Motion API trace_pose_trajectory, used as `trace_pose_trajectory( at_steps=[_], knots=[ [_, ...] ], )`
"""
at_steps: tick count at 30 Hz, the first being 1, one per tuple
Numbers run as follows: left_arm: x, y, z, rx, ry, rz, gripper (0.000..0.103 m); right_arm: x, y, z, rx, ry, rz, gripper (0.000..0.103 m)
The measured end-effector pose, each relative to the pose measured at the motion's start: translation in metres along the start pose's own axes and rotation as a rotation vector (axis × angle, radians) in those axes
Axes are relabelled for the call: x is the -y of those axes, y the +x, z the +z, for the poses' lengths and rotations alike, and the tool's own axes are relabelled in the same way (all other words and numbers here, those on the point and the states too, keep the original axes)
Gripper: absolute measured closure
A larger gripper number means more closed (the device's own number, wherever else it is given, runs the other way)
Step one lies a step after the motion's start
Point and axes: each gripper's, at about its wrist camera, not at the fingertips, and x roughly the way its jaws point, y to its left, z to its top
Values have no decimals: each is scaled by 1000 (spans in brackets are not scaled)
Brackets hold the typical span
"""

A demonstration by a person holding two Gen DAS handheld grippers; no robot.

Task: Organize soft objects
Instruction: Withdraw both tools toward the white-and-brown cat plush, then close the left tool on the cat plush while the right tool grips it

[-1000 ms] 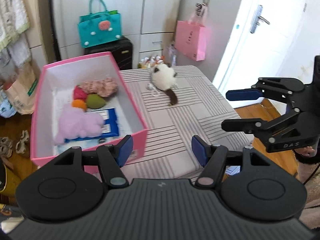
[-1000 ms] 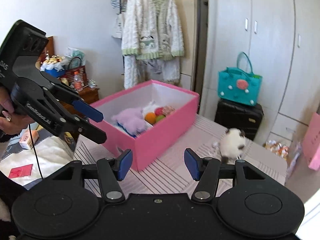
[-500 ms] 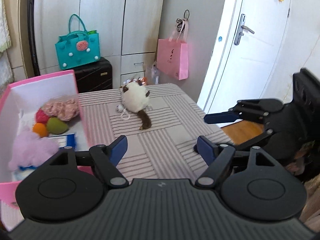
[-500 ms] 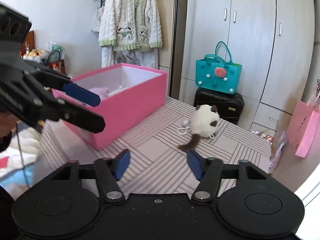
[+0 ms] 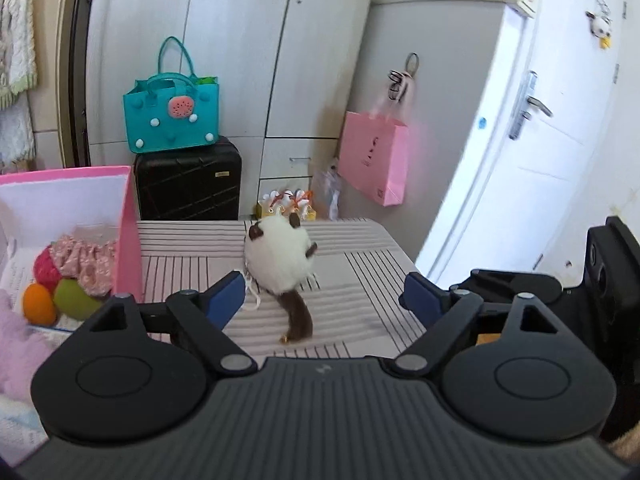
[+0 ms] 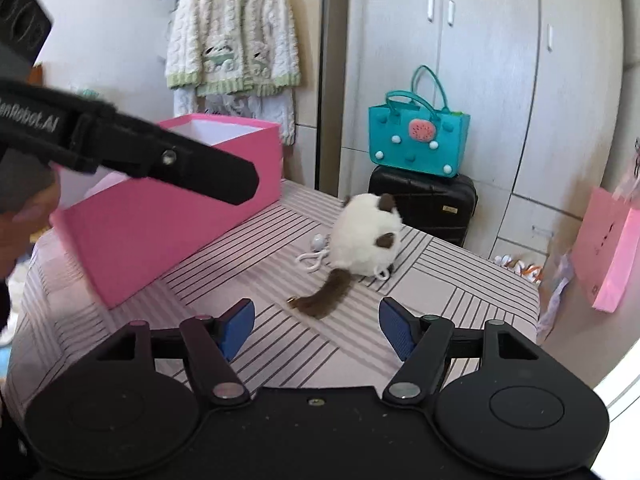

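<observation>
A white plush cat with a brown tail lies on the striped table, right of the pink box. The box holds a pink ruffled cloth, red, orange and green soft balls, and a lilac plush. My left gripper is just short of the cat; its jaws are opening and the pads touch nothing. From the right side, my right gripper stands open, facing the cat, with the tail's end just ahead of its tips. Its dark body also shows in the left wrist view.
A teal bag sits on a black suitcase behind the table. A pink paper bag hangs by the white door. The table's far right corner lies just beyond the cat. A white cardigan hangs behind the box.
Both grippers have moved lower and closer to the plush cat, which now looms larger. The left jaws have spread wider. The pink box has slid toward the left edge of the left wrist view.
</observation>
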Motion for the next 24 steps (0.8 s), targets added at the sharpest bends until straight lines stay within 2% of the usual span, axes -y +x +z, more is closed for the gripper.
trace_pose_trajectory(
  at_steps=[3,6,7,10,14,17,19,21,24],
  knots=[
    [-4,20,6,-10,-55,-8,15,17,16,2,6,11,-4,29],
    [-13,44,8,-28,-154,-1,15,35,33,1,27,28,9,17],
    [-15,51,7,-34,-170,17,15,41,38,1,33,25,10,17],
    [-17,70,7,-56,-181,45,15,58,50,2,43,35,-9,17],
    [-19,90,8,-71,-193,73,16,74,68,4,21,60,29,17],
    [-17,106,11,-68,-201,106,16,72,77,5,11,29,75,17],
    [-15,115,11,-68,-198,101,17,69,84,7,4,5,108,17],
    [-15,124,13,-78,-202,115,18,65,90,10,12,-4,106,17],
    [-18,129,16,-51,-214,150,19,61,101,16,4,-30,106,17]
  ],
)
